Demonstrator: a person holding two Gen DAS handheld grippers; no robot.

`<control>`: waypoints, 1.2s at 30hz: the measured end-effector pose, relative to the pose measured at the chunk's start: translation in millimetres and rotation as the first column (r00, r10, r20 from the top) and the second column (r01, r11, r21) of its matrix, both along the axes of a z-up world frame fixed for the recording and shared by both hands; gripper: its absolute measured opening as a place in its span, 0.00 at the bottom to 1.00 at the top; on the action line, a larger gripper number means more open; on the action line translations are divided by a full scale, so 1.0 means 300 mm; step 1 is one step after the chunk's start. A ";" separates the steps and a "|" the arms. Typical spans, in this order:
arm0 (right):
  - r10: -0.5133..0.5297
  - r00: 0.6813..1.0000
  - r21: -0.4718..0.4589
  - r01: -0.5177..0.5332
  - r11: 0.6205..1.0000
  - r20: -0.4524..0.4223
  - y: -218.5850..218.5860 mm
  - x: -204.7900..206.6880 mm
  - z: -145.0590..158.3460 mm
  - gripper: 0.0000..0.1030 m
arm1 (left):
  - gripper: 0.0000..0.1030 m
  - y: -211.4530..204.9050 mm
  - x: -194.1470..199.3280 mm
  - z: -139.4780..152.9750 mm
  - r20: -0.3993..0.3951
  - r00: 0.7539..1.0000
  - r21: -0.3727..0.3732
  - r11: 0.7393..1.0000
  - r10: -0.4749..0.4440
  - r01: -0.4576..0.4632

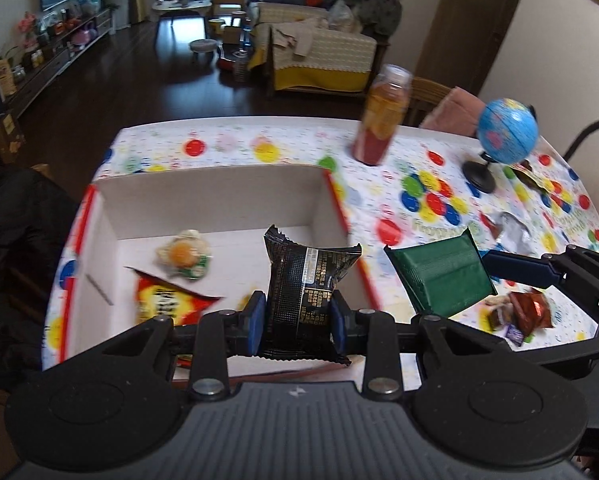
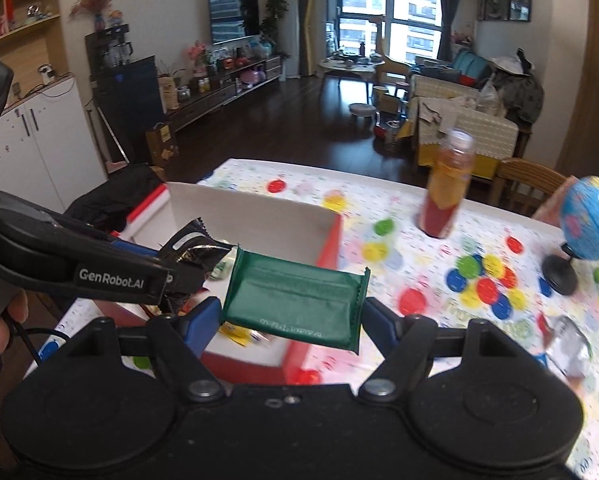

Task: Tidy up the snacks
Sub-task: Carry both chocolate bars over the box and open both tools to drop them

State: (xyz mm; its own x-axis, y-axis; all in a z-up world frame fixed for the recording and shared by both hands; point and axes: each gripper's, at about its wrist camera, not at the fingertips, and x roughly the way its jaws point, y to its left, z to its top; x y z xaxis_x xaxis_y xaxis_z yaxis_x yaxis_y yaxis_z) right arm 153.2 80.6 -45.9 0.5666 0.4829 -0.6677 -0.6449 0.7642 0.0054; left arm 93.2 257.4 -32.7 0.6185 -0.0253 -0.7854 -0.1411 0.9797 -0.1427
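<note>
Pinching a black snack packet (image 1: 303, 300) upright above the white box (image 1: 219, 192), left gripper (image 1: 298, 322) over two snacks inside, right gripper (image 2: 291, 316) clamping a green packet (image 2: 295, 300) beside the box (image 2: 259, 216), bottle (image 2: 445, 188) and globe (image 2: 589, 220) beyond.

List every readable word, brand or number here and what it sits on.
"GenRobot.AI": on the side of the left gripper.
Green packet: a line of small print, upside down, unreadable.
Black packet: gold print, blurred.
Tablecloth: green lettering, blurred.
</note>
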 end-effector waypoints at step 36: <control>0.089 0.990 -0.194 -0.109 0.975 -0.107 0.455 0.251 -0.297 0.74 | 0.31 0.410 0.275 -0.278 -0.204 0.978 0.081 0.996 0.053 -0.037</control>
State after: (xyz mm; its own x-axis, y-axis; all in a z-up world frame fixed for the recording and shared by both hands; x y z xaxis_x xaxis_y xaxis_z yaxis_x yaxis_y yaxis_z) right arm 228.7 217.2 -135.1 0.4503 0.3850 -0.8056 -0.7213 0.6886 -0.0741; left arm 175.6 380.3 -115.9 0.4424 0.0638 -0.8945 -0.2034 0.9786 -0.0308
